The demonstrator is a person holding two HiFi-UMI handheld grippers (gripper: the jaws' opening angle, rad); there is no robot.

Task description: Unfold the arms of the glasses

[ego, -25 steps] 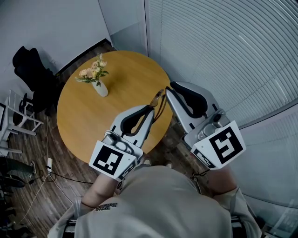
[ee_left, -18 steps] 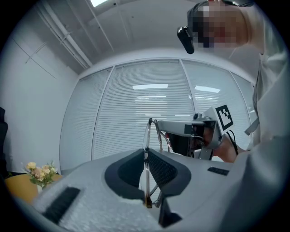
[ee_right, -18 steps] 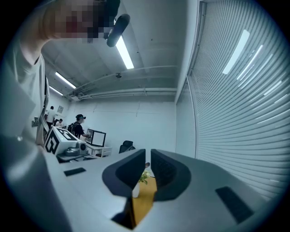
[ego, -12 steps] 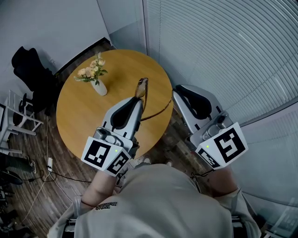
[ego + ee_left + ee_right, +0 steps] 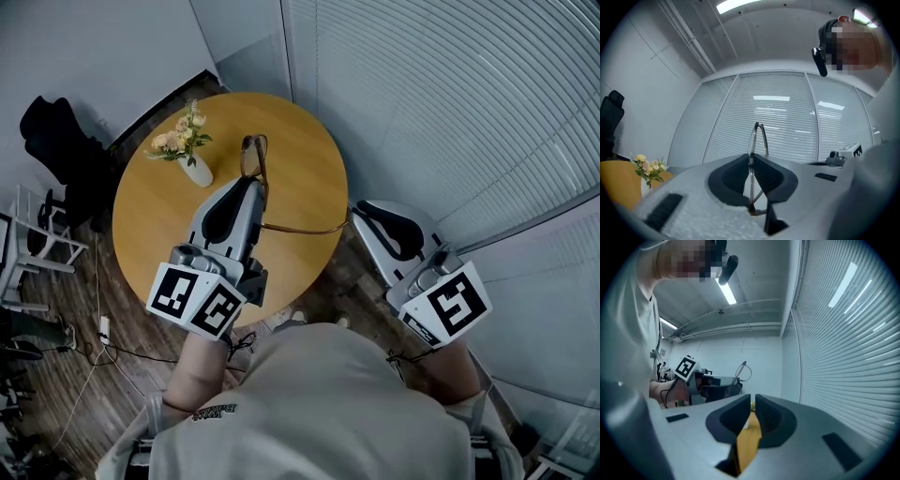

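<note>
Thin-rimmed glasses [image 5: 253,155] hang over the round wooden table [image 5: 159,225], and my left gripper [image 5: 253,183] is shut on their frame. In the left gripper view the rim [image 5: 757,136] stands up between the pads of the left gripper [image 5: 751,157]. One arm [image 5: 305,228] of the glasses is swung out to the right, and its tip ends near my right gripper [image 5: 356,208]. In its own view the right gripper [image 5: 753,399] has its jaws almost together, with only the table showing in the slit. That view also shows the glasses [image 5: 744,370] farther off.
A white vase of flowers [image 5: 192,159] stands on the table's far left part and also shows in the left gripper view as the vase of flowers [image 5: 649,171]. A black chair [image 5: 56,141] and a white rack [image 5: 28,234] stand on the floor at left. Slatted blinds [image 5: 450,103] fill the right.
My left gripper carried the glasses up and left across the table. The arm swung out from the frame to the right. The right gripper dropped lower beside the table's edge.
</note>
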